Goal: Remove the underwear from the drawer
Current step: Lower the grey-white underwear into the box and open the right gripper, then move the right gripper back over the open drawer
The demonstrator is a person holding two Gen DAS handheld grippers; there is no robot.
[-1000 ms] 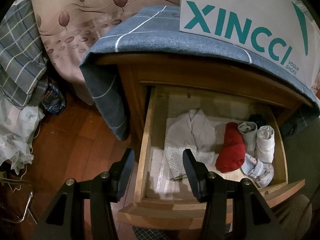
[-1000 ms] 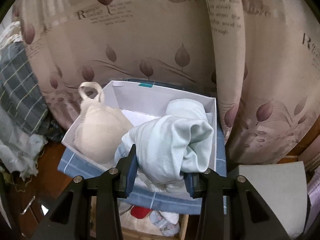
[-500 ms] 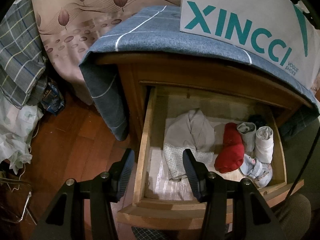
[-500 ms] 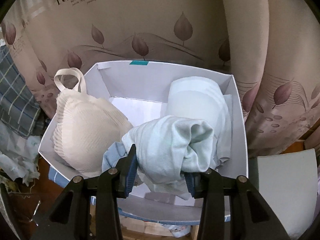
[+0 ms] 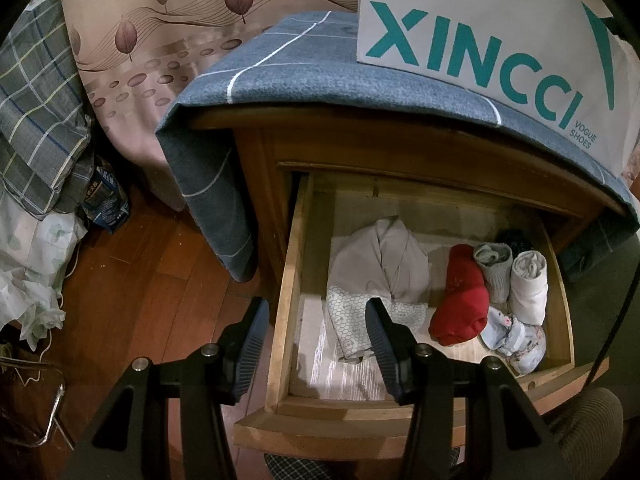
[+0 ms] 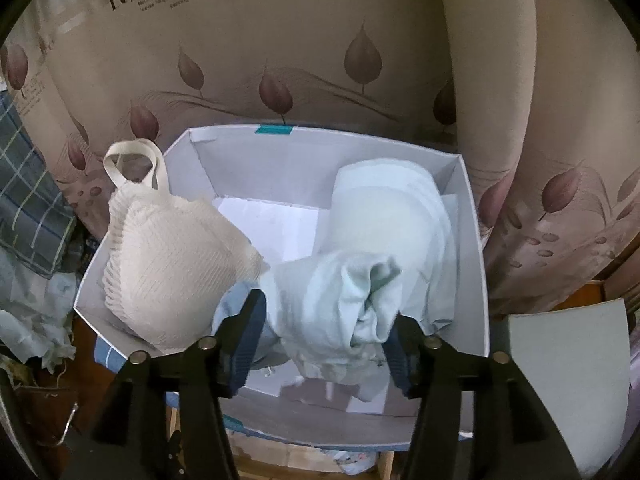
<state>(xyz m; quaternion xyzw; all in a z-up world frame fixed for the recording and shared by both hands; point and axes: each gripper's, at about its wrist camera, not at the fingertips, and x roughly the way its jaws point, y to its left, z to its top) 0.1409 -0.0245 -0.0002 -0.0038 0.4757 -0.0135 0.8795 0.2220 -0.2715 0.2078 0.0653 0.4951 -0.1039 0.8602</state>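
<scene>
Left wrist view
Drawer: the wooden drawer (image 5: pixel 286 280) stands pulled out of the nightstand, under the blue cloth (image 5: pixel 320 80) and the white shoe box (image 5: pixel 480 40).
What remains inside: a grey folded garment (image 5: pixel 380 268) lies on a patterned white piece (image 5: pixel 352 316) toward the drawer's left side; a red roll (image 5: pixel 460 296) sits right of it, with a grey roll (image 5: pixel 494 264), a white roll (image 5: pixel 528 284) and a pale printed bundle (image 5: pixel 516 340) at the drawer's right end.
Left gripper: your left gripper (image 5: pixel 316 312) hangs over the drawer's left wall with its jaws wide apart and nothing between them; one finger is outside the wall, the other over the patterned piece.

Right wrist view
Right gripper: your right gripper (image 6: pixel 324 320) has its jaws closed around a pale blue-green underwear bundle (image 6: pixel 340 300), the cloth bulging between them.
Where that bundle is: over the open shoe box (image 6: pixel 472 240), low in its near half; I cannot tell whether it already rests on the floor of the box.
Box contents: a cream bra (image 6: pixel 168 252) leans on the box's left wall, and a pale blue bra cup (image 6: pixel 384 208) sits toward its right wall.

Step in hand: judging by this, you are setting one removed piece down in the box.
Next move: spread the right jaws, let the bundle drop clear, lift out, then go to the drawer for the next piece.
</scene>
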